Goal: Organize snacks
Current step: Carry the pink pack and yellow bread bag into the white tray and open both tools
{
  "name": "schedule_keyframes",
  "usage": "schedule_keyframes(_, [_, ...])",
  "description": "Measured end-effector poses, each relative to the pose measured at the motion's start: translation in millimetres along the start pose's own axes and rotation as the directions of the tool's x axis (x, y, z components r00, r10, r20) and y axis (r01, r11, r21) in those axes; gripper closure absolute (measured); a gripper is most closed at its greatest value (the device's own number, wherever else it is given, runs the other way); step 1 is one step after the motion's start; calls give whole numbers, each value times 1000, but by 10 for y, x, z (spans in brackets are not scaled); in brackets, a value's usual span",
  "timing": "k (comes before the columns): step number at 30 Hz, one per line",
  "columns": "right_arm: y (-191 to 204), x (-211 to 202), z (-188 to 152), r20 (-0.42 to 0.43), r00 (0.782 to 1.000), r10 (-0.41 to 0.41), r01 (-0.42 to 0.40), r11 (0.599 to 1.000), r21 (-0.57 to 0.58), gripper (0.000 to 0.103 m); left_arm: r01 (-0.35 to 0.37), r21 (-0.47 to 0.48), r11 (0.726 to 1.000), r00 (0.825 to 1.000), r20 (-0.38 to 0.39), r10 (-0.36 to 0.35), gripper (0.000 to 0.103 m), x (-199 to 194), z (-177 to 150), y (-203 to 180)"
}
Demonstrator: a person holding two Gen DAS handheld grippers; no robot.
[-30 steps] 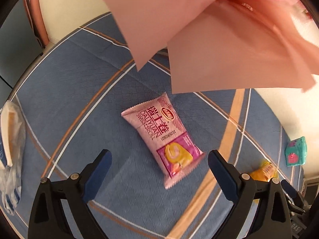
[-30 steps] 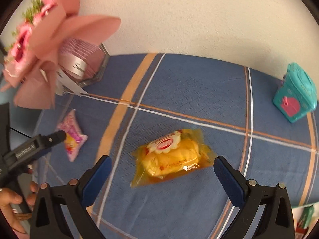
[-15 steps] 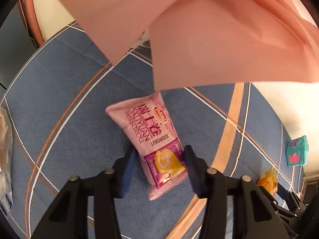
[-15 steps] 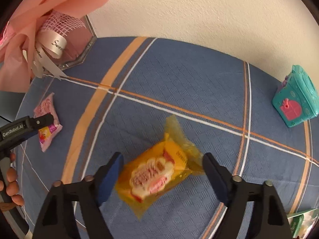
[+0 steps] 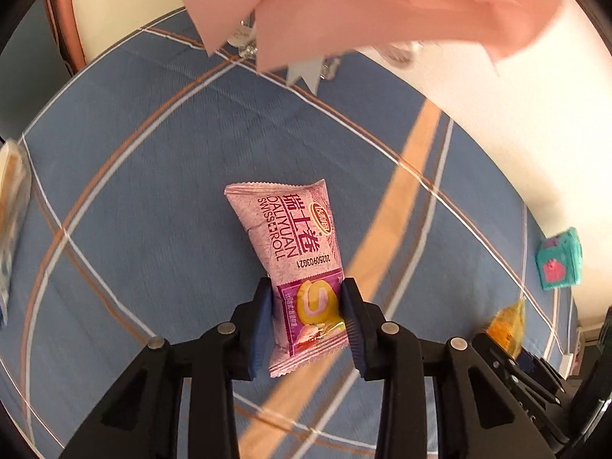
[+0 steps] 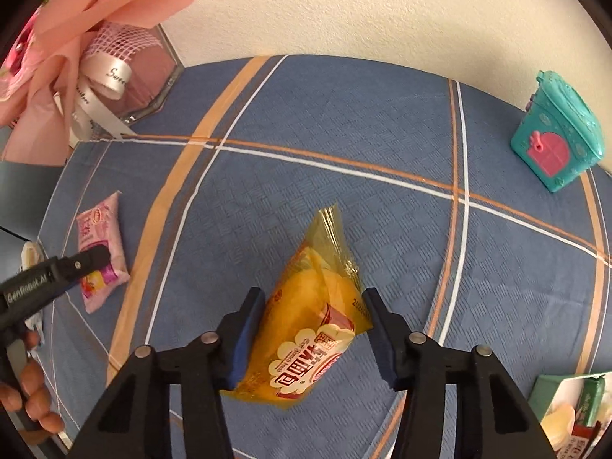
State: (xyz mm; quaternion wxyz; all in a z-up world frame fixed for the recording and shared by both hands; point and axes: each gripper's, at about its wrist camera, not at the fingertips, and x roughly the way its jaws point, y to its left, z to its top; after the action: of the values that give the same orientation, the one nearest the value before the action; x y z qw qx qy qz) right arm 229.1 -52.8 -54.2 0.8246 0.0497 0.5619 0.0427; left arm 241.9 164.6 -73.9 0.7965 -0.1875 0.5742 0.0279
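Observation:
A pink Swiss roll packet (image 5: 290,237) lies lengthwise on the blue striped tablecloth (image 5: 153,191). My left gripper (image 5: 306,317) has its jaws closing, and the pads press the packet's near end from both sides. In the right wrist view a yellow snack packet (image 6: 317,306) fills the gap of my right gripper (image 6: 313,329). Those jaws are closing too, both pads touching the wrapper, whose far tail tips upward. The left gripper (image 6: 95,258) and the pink packet (image 6: 99,237) also show at that view's left edge, with a hand (image 6: 30,401) below.
A pink paper bouquet (image 6: 76,38) overhangs the table's far left and hides the top of the left wrist view as pink wrapping paper (image 5: 382,11). A teal toy house (image 6: 554,134) stands at the far right. An open box of snacks (image 6: 566,413) sits near right. A white wall borders the table.
Both grippers went from wide open to closed around their packets. The pink packet turned upright between the left pads. The yellow packet swung lengthwise between the right pads.

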Motion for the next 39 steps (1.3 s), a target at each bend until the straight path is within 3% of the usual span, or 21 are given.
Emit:
schedule_keyframes(7, [-58, -278, -321, 30, 999, 26, -26, 1000, 5, 52, 26, -7, 1000, 999, 22, -26, 66, -184, -446, -228])
schedule_keyframes(20, [-218, -978, -1089, 102, 992, -68, 67, 998, 10, 52, 49, 49, 998, 998, 38, -51, 66, -826, -1200, -648])
schedule_keyframes(28, [-433, -1367, -1532, 145, 985, -96, 89, 995, 54, 52, 80, 80, 994, 994, 67, -85, 66, -1179, -1610, -965])
schedule_keyframes(39, [-925, -1671, -1940, 184, 974, -135, 101, 978, 181, 51, 107, 157, 982, 989, 84, -121, 66, -1275, -2116, -1484])
